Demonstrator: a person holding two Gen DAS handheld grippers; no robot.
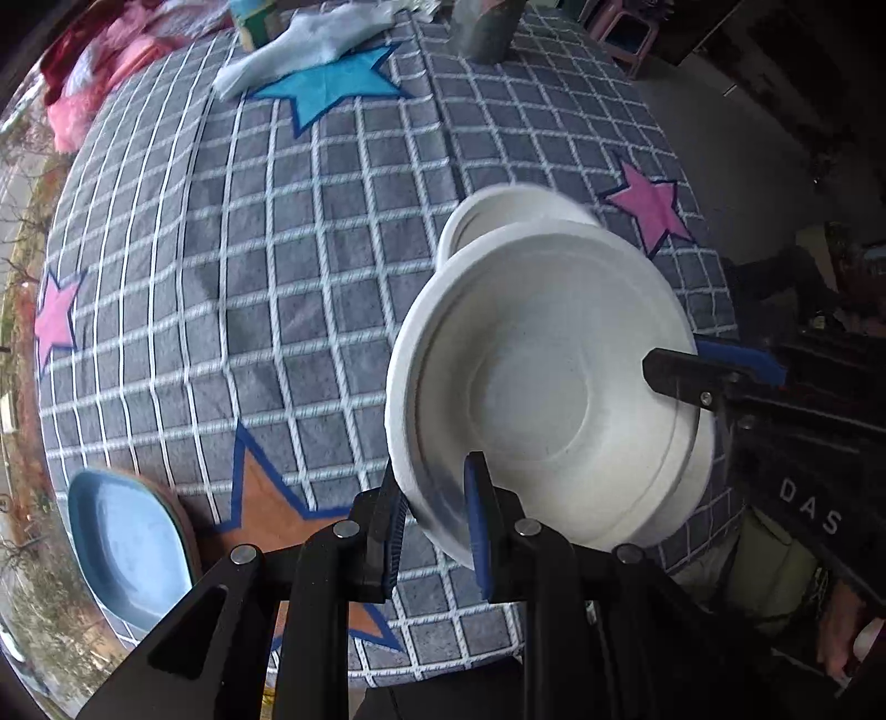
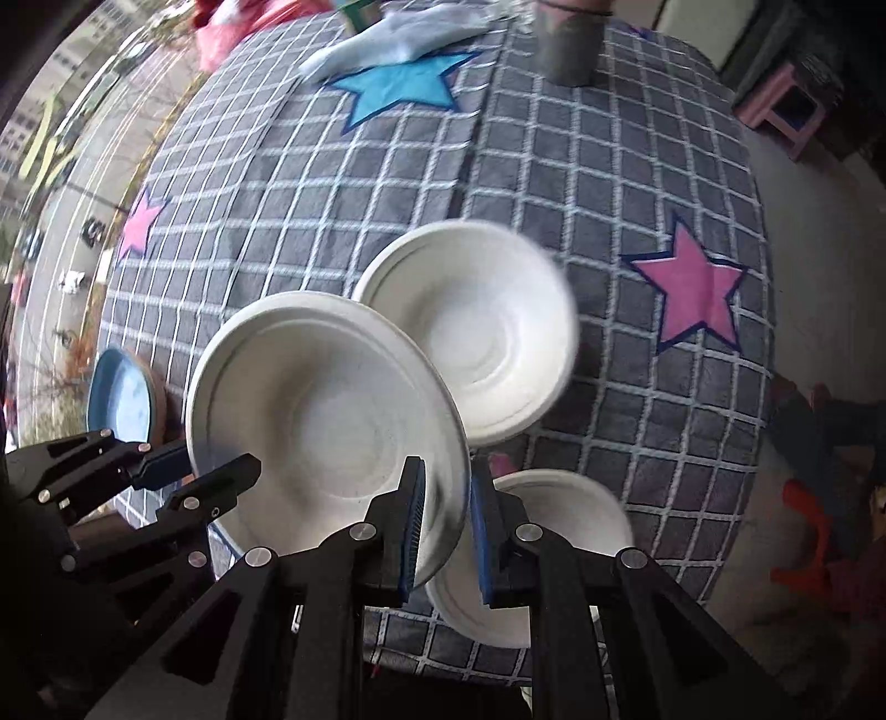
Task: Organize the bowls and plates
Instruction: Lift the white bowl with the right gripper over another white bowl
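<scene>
Both tools point steeply down over the bench [image 1: 310, 260], each pinching the rim of the same white plate [image 2: 326, 410], which is lifted clear of the checked cloth and tilted. Left tool [image 1: 437, 526]: blue pads pressed on the plate's near rim, plate wall between them, black fingers coming up from the bottom edge of the left wrist view. Right tool [image 2: 447, 520]: pads clamped on the plate's right rim in its own view; in the left wrist view it enters from the right edge, with one black finger over the rim and a blue pad behind. In the right wrist view the left tool sits at lower left on the opposite rim. Below the held plate, a second white plate [image 2: 531, 554] lies on the bench just under the right tool, partly hidden. Farther out, a white bowl [image 2: 487, 327] sits on the cloth, blurred, its edge overlapped by the held plate. A blue plate [image 1: 130, 548] on a brown one sits at the left bench edge, well apart. At the far side are a blue star [image 1: 332, 88], a pale blue cloth [image 1: 310, 44] and a grey upright cylinder [image 1: 482, 27]; a pink star [image 2: 692, 288] lies to the right.
</scene>
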